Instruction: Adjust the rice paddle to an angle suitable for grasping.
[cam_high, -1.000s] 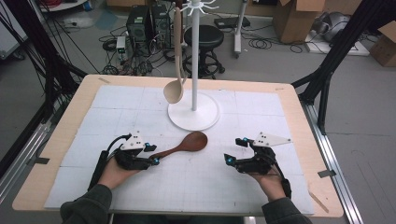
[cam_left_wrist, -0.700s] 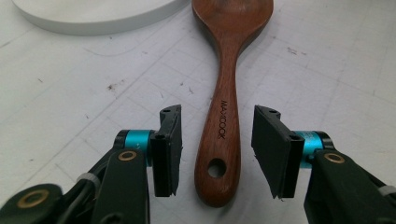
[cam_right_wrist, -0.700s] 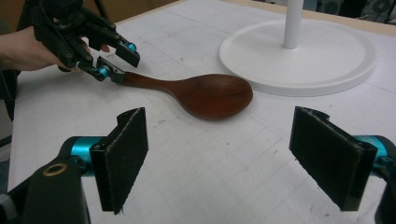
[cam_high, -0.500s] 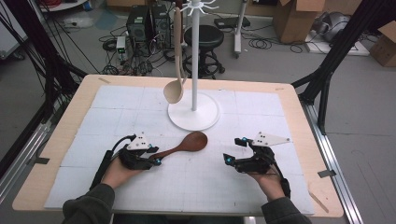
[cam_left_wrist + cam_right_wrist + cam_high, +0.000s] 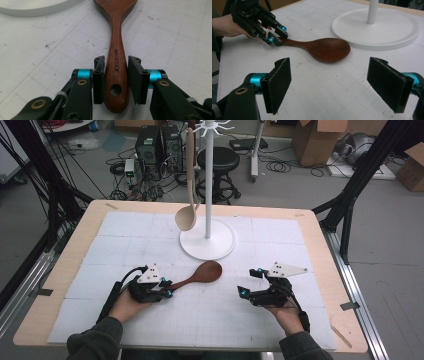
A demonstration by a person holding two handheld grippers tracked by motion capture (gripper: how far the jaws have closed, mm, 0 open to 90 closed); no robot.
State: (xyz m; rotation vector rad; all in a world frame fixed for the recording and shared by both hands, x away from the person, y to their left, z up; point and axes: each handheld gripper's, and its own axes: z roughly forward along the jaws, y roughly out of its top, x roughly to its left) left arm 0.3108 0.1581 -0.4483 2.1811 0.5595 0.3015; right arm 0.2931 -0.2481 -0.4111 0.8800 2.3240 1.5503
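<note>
Change since a second ago: my left gripper [image 5: 169,289] sits at the same spot on the desk [image 5: 60,280], but its jaws have just been closing around the handle of the dark wooden spoon [image 5: 197,275]; the spoon, the stand and my right gripper [image 5: 250,282] lie as they did.

Left jaws: in the left gripper view the left pad lies against the handle [image 5: 116,72]; on the other side I see a thin sliver of gap, so I can't tell whether the grip is complete.

Right jaws: spread wide with nothing between them, pointing across the white mat [image 5: 332,87] toward the spoon bowl [image 5: 329,48].

Spoon position: flat on the mat, bowl toward the white stand base [image 5: 207,240], handle end with its hanging hole between my left jaws.

Second spoon: a pale wooden ladle [image 5: 187,215] hangs from the stand's top, its bowl just above the base's left edge.

Edges and room: the spoon bowl lies near the base rim but apart from it; open mat stretches between my two grippers and to the right of the stand. My hands are close to the near desk edge.

Writing: "MAXCOOK" [image 5: 116,60] is stamped along the handle, just above the hole.
</note>
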